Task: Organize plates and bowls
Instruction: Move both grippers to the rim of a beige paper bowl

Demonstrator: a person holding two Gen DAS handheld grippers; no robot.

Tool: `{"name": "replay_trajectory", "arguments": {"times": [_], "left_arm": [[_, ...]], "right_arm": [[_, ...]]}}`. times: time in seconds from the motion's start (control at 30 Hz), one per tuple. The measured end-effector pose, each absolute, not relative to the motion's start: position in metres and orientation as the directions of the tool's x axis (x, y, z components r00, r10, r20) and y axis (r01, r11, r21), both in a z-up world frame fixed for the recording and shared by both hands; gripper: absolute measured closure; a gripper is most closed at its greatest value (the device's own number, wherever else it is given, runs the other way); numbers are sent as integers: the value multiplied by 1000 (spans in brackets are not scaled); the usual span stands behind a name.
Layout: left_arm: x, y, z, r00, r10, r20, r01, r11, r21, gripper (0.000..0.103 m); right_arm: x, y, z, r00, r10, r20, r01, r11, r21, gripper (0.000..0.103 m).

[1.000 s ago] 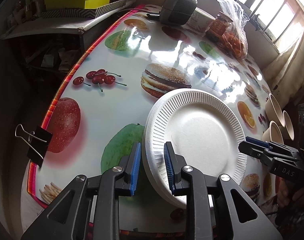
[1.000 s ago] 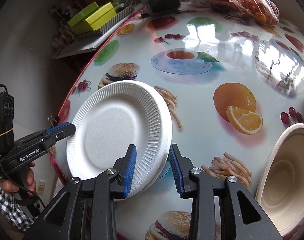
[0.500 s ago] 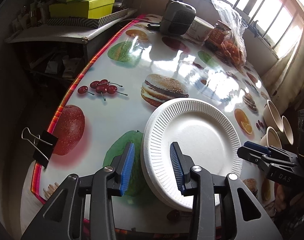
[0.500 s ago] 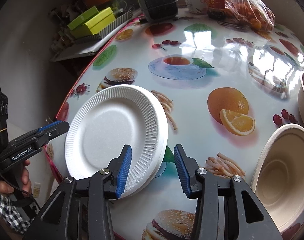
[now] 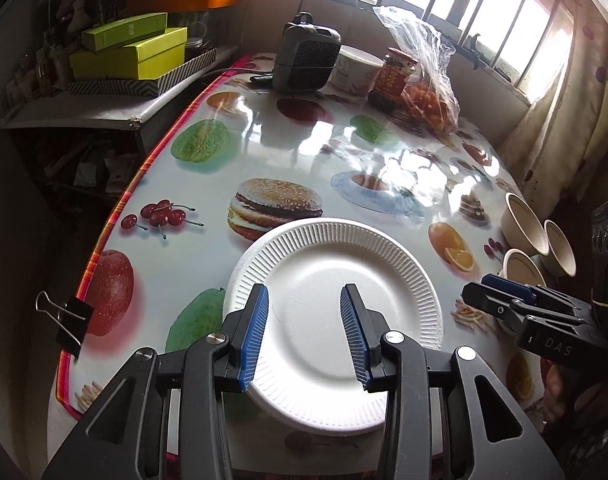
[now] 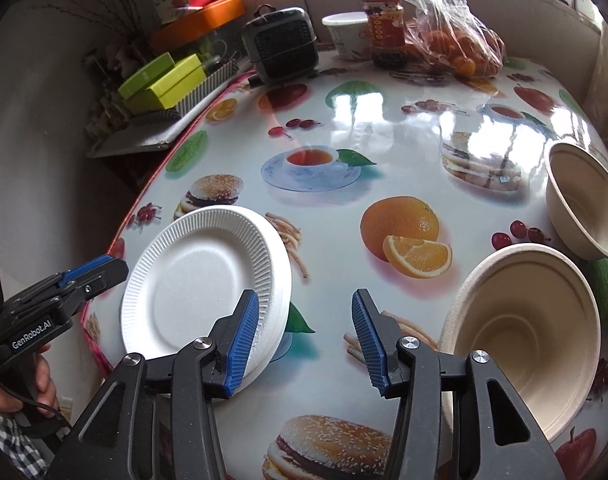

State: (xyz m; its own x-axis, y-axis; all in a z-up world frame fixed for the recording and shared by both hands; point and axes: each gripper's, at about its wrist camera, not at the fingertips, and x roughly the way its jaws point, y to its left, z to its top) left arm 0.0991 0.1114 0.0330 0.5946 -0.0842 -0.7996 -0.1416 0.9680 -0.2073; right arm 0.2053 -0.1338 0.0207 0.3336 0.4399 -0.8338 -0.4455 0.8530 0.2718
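Note:
A stack of white foam plates (image 5: 336, 300) (image 6: 195, 280) lies flat on the fruit-print table (image 5: 191, 248) near its front left edge. My left gripper (image 5: 306, 336) hovers open above the stack's near side, touching nothing; from the right wrist it shows at the stack's left rim (image 6: 103, 268). My right gripper (image 6: 304, 336) hangs just right of the stack, jaws opening over bare tablecloth, its left finger in front of the rim; from the left wrist it shows right of the plates (image 5: 484, 286). A large beige bowl (image 6: 524, 340) sits to its right, another bowl (image 6: 584, 208) behind it.
Three beige bowls (image 5: 524, 228) cluster at the table's right edge. At the back stand a grey heater (image 5: 308, 60), a white tub (image 5: 356, 68), a jar (image 5: 394, 76) and a bag of oranges (image 5: 428, 92). A binder clip (image 5: 67, 320) grips the left edge. Green boxes (image 5: 131, 56) sit on a side shelf.
Both grippers were closed on opposite rims of the plate stack; they have opened, let go and lifted back. The plates stay flat on the table.

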Motion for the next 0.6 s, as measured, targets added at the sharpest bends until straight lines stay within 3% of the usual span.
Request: {"name": "replay_trajectory", "arguments": {"times": [0.4, 0.6], "left_arm": [[123, 60, 58, 654, -118, -748, -35, 982, -185, 64], [133, 29, 66, 686, -111, -719, 39, 992, -116, 64]], "right_arm": [[204, -173, 45, 476, 391, -788, -375, 900, 220, 49], [206, -195, 55, 545, 355, -760, -337, 922, 189, 48]]}}
